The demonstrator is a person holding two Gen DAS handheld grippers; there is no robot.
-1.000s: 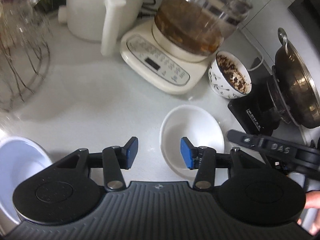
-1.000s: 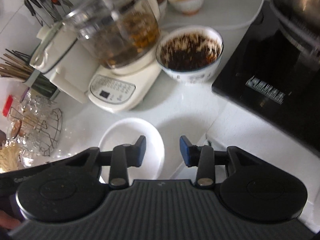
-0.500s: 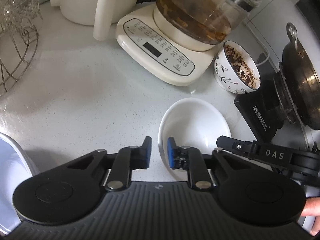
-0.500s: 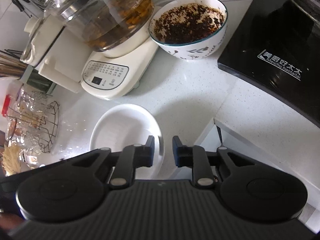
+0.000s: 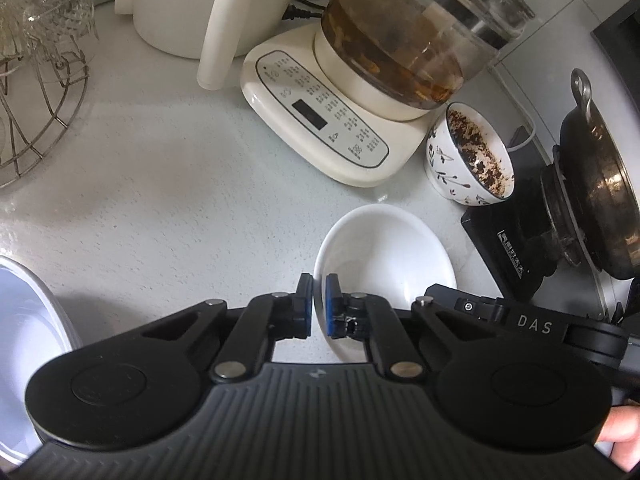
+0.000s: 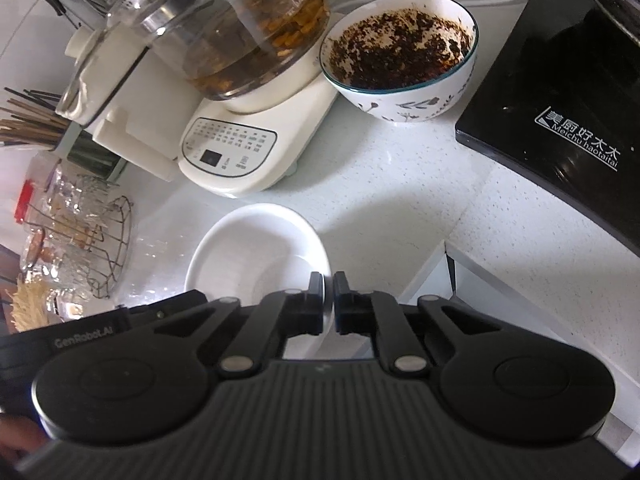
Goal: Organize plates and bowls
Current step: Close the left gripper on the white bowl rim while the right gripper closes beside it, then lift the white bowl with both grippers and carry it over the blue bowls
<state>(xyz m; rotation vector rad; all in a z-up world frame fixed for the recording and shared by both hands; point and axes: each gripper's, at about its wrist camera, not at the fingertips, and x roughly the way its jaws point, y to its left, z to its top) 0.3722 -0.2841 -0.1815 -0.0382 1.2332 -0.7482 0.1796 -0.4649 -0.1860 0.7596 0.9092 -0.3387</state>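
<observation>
A shallow white plate (image 5: pixel 384 256) lies on the white counter in front of both grippers; it also shows in the right wrist view (image 6: pixel 256 256). My left gripper (image 5: pixel 319 306) is shut on the plate's left rim. My right gripper (image 6: pixel 329 302) is shut on its right rim. A patterned bowl (image 5: pixel 468 164) with dark residue stands behind the plate, and shows in the right wrist view (image 6: pixel 400 60). A white bowl (image 5: pixel 28 344) sits at the left edge.
A cream kettle base with a glass pot (image 5: pixel 360 92) stands behind the plate. A black induction cooker (image 6: pixel 560 132) with a dark pan (image 5: pixel 600 184) is on the right. A wire rack of glasses (image 5: pixel 36 80) is on the left. A white appliance (image 5: pixel 208 8) stands at the back.
Both grippers have gone from open to shut on opposite rims of the white plate. Both moved in closer to it.
</observation>
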